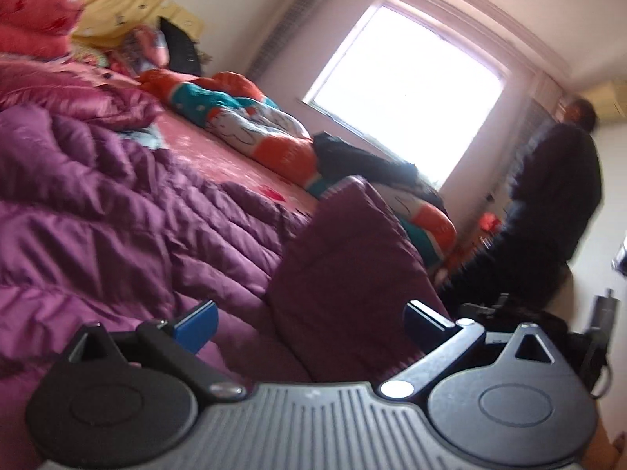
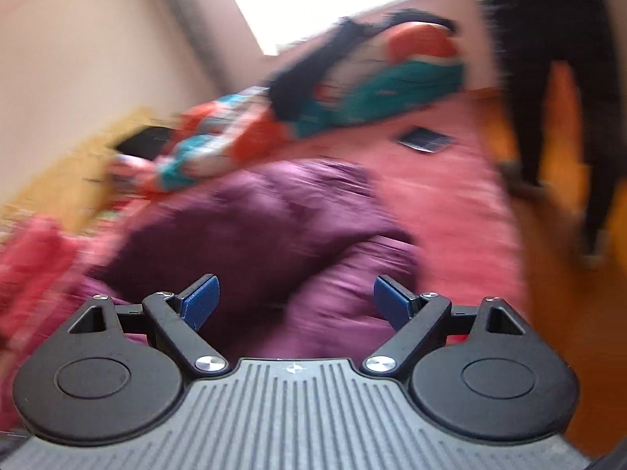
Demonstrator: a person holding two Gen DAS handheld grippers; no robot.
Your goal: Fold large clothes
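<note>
A purple quilted down coat (image 1: pixel 117 215) lies spread over the pink bed (image 1: pixel 219 156), with one darker part of it (image 1: pixel 352 258) sticking up near the bed's edge. My left gripper (image 1: pixel 311 319) is open, its blue pads (image 1: pixel 198 323) on either side of that raised part without pressing it. In the blurred right wrist view the same coat (image 2: pixel 274 227) lies crumpled on the bed (image 2: pixel 450 203). My right gripper (image 2: pixel 296 301) stands wide open just above the coat, nothing pinched between its blue pads (image 2: pixel 202 299).
An orange, teal and white quilt (image 1: pixel 250 117) (image 2: pixel 352 90) is bunched along the bed's far side with a dark garment (image 1: pixel 352 156) on it. Pink pillows (image 1: pixel 35 11) lie at the head. A person in dark clothes (image 1: pixel 556 196) stands by the window (image 1: pixel 399 78). A small dark flat thing (image 2: pixel 425 141) lies on the sheet.
</note>
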